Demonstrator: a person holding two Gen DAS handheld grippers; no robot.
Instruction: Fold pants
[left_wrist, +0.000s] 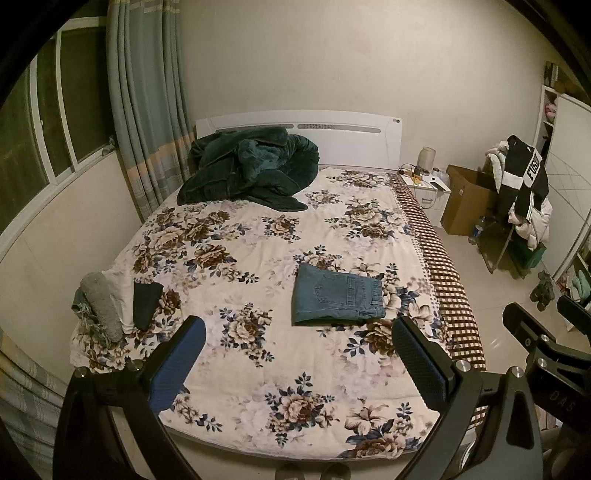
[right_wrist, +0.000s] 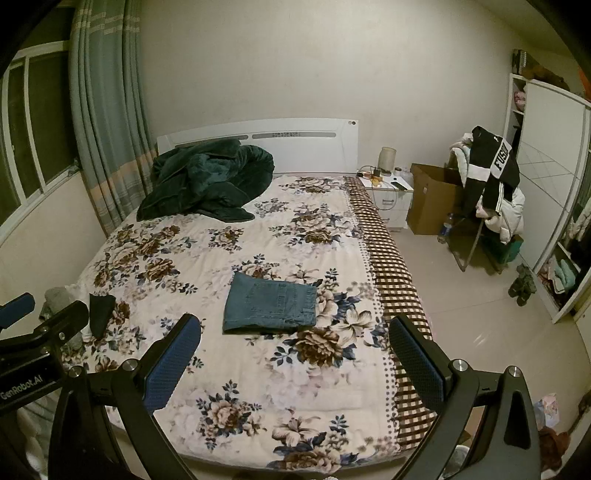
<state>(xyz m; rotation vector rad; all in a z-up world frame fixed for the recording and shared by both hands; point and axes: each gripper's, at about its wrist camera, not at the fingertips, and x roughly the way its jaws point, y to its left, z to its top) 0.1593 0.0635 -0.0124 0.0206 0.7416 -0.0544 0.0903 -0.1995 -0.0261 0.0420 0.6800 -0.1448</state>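
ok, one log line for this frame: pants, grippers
blue denim pants: folded, flat on floral bedspread | left gripper: open, empty, above bed | right gripper: open, empty | phase: fold looks done

On the floral-print bedspread (left_wrist: 258, 369): one folded blue denim pants bundle (left_wrist: 336, 295), one crumpled dark green plush blanket (left_wrist: 251, 166), one rolled grey towel (left_wrist: 101, 302), one dark folded cloth (left_wrist: 146, 302); two wide-open black grippers, left (left_wrist: 299, 339) and right (right_wrist: 295, 336).

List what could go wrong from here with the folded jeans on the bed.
1. The folded jeans lie on a soft floral quilt; a careless pinch may grab the quilt too and drag the fold open.
2. Both the left gripper and the right gripper are open and held back from the bed; a one-sided lift could let the layers slide apart.
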